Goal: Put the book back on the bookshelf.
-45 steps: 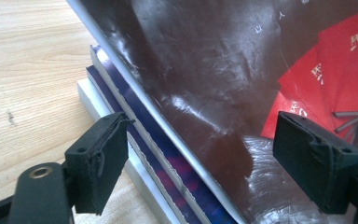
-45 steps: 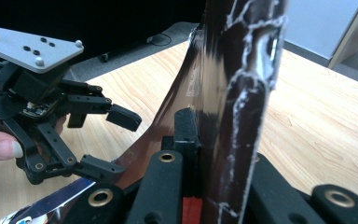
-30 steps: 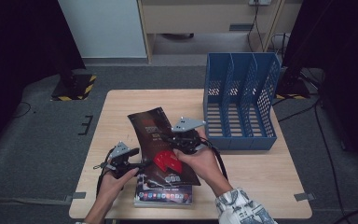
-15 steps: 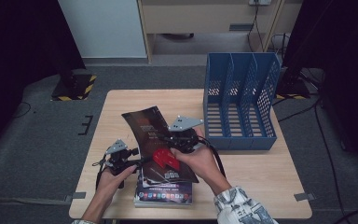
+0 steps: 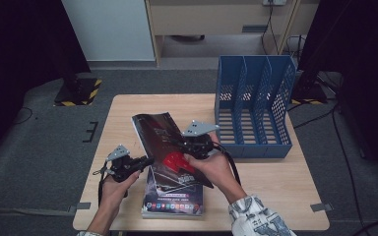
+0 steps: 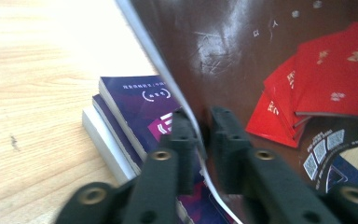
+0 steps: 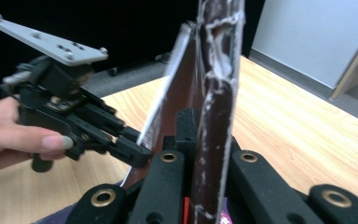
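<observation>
A: What is the left claw (image 5: 145,161) doing?
B: Its jaws have just been closing, now pinching the dark magazine (image 5: 165,142) by its edge, above the book stack (image 5: 174,199) at the desk's (image 5: 275,177) near edge.
A: And the right claw (image 5: 197,147)?
B: It is clamping the magazine's spine.
</observation>
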